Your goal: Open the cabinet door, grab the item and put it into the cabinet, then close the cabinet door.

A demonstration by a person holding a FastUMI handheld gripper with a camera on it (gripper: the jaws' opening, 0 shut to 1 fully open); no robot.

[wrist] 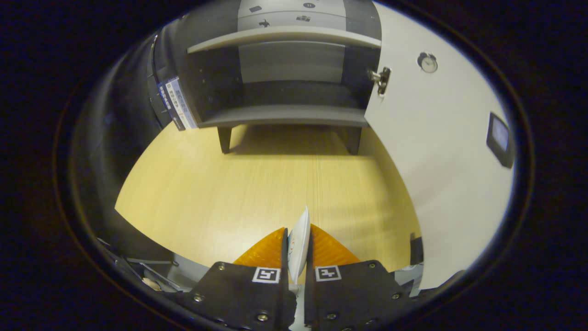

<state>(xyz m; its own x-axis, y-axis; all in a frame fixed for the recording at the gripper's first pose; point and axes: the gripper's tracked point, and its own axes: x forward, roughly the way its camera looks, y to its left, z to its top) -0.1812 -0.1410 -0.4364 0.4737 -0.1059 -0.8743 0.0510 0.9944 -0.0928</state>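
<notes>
I hold the gripper [298, 236] clamped on a thin white plate [299, 241], edge-on between both fingers | cabinet [285, 92] beyond, door [436, 151] swung open right, lower shelf [285, 115] bare | wooden table [257, 188] ahead

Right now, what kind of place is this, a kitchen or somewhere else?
Probably a test booth, not a real kitchen. A small grey cabinet stands on a bare wooden table, its white door swung open, with coded tags on the cabinet's top. The claw is shut on a thin white plate.
</notes>
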